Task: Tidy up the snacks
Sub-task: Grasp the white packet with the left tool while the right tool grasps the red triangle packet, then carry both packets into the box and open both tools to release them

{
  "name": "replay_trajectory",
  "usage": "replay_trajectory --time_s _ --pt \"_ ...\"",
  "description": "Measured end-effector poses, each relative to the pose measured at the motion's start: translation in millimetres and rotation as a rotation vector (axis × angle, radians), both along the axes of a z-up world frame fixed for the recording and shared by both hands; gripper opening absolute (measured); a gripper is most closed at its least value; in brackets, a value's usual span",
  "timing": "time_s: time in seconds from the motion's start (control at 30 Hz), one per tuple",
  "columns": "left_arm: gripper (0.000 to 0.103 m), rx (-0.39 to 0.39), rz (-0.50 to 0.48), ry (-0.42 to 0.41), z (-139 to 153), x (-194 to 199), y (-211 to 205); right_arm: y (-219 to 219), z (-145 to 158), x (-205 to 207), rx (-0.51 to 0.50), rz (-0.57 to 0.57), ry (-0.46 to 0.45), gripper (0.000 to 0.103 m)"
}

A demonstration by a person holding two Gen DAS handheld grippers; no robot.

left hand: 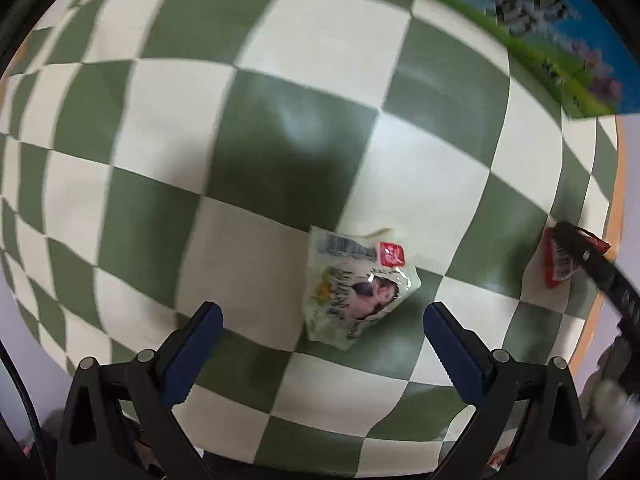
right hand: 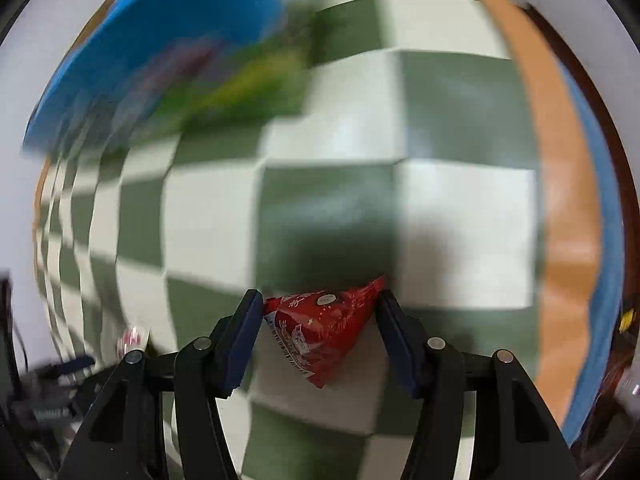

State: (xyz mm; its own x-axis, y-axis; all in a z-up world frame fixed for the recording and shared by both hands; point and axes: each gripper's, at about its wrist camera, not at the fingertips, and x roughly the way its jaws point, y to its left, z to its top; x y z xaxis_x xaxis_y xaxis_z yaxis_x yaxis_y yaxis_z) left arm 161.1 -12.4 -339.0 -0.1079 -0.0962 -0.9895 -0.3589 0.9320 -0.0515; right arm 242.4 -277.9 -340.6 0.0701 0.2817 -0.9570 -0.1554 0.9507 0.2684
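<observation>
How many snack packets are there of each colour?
Pale green snack packet: 1
Red snack packet: 1
Total: 2

Green & cream checkered cloth (left hand: 280, 128) over table, glossy w/ soft light glare near centre. Orange-tan table edge (right hand: 568, 208) bare along one side beyond cloth. Blue picture board (left hand: 560, 28) w/ green grass strip & purple flowers lying flat at far end of cloth. Pale grey-white floor (right hand: 24, 100) past table. Right wrist view motion-blurred, detail unclear.
</observation>
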Motion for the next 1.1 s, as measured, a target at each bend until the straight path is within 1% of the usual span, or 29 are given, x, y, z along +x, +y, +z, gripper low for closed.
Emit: replay_trajectory --time_s 0.03,0.1,0.17,0.2,0.23,0.27,0.33,0.43,0.53,0.6,0.67,0.73,0.87,0.9,0.97,1.03,1.07,1.1 --pt "0.102 -0.001 -0.008 0.011 -7 1 -3 8 1 -6 0.000 0.030 -0.001 0.061" --pt "0.089 -0.001 -0.011 0.017 -15 2 -6 18 0 -16 -0.001 0.073 0.000 0.061" --pt "0.057 0.010 -0.008 0.013 -20 2 -7 24 0 -23 -0.004 0.098 0.000 0.061" --pt "0.049 0.019 -0.007 0.007 -21 1 -7 24 -2 -24 0.000 0.098 0.007 0.066" --pt "0.046 0.031 -0.007 0.002 -20 0 -7 23 -4 -25 0.015 0.098 0.026 0.075" --pt "0.046 0.031 -0.002 -0.003 -20 -1 -6 24 -4 -27 0.039 0.092 0.043 0.077" --pt "0.046 0.037 0.005 -0.015 -17 -1 -6 15 -6 -24 0.068 0.065 0.060 0.077" --pt "0.046 0.078 -0.016 -0.028 -15 -2 -9 5 -9 -23 0.107 0.020 0.083 0.077" --pt "0.046 0.092 -0.022 -0.029 -15 1 -8 2 -9 -22 0.095 0.017 0.082 0.077" --pt "0.046 0.092 -0.037 -0.038 -14 8 -7 5 -7 -28 0.064 0.030 0.070 0.077" --pt "0.046 0.098 -0.064 -0.047 -13 15 -8 16 -6 -32 0.017 0.040 0.044 0.069" --pt "0.046 0.115 -0.112 -0.057 -13 24 -12 23 -8 -35 -0.022 0.031 0.016 0.056" --pt "0.046 0.112 -0.182 -0.066 -14 34 -19 20 -8 -38 -0.034 -0.044 0.005 0.053" --pt "0.046 0.106 -0.196 -0.070 -13 36 -22 20 -7 -39 -0.035 -0.056 0.005 0.051" --pt "0.046 0.087 -0.219 -0.080 -10 35 -26 22 -3 -38 -0.029 -0.081 0.004 0.044" --pt "0.046 0.057 -0.234 -0.086 -6 38 -26 25 3 -42 -0.038 -0.099 -0.013 0.041" --pt "0.046 0.046 -0.242 -0.091 -3 39 -25 28 6 -42 -0.041 -0.097 -0.022 0.041" --pt "0.046 0.032 -0.253 -0.096 1 38 -8 31 12 -43 -0.047 -0.103 -0.039 0.041"
